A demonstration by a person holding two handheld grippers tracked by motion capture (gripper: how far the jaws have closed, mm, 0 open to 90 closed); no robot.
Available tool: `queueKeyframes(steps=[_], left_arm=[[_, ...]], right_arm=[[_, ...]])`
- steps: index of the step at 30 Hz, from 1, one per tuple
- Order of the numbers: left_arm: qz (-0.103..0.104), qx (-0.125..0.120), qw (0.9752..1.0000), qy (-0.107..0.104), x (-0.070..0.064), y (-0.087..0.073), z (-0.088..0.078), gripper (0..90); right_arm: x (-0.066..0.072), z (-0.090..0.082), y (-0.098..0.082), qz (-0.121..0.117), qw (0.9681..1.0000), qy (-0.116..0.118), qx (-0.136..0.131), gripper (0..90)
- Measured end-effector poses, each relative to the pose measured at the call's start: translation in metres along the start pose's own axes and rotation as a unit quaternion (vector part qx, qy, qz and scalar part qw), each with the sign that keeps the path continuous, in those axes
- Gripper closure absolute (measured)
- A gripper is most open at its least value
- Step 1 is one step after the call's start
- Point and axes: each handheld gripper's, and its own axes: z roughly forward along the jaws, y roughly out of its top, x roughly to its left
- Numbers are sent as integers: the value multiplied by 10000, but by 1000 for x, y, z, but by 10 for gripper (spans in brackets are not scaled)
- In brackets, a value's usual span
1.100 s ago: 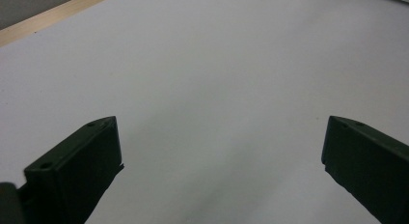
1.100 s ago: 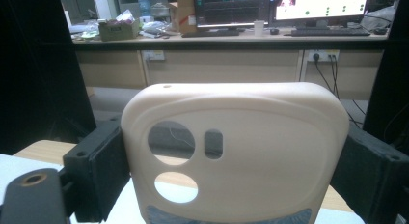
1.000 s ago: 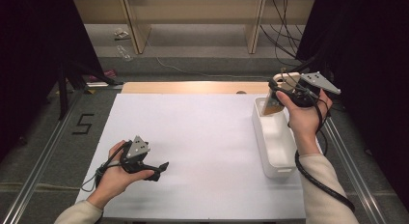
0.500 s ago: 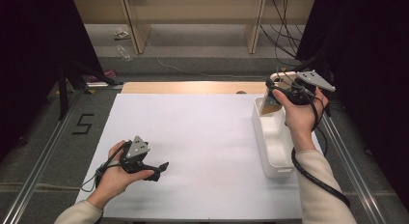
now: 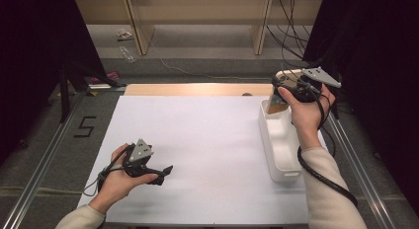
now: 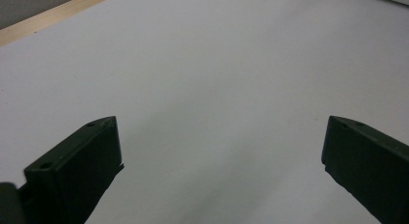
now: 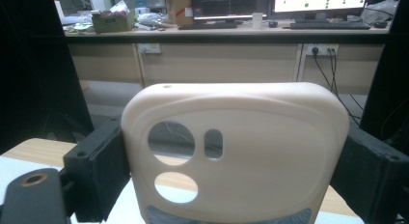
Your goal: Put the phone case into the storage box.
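A white tabletop [image 5: 207,155] lay under the high view, with a wooden strip along its far edge and shelving behind. At about three o'clock on it sat a white bin [image 5: 280,142], its long axis running near to far. Above the bin's far end, the right gripper [image 5: 289,91] was clenched on a cream phone case [image 7: 236,151], the jaws pressing its two side edges. The case stood upright, long axis vertical; its camera cutouts sat in the upper left of the right gripper view. At about seven o'clock the left gripper [image 5: 165,171] rested low over the tabletop, released, jaws wide apart with nothing between them.
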Motion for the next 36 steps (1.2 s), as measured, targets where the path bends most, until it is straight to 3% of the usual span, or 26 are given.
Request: queueKeyframes(steps=[36], left_arm=[[5, 8, 10000, -16, -1, 0, 1, 0]], right_arm=[[-3, 25, 2, -9, 9996, -155, 239, 117]])
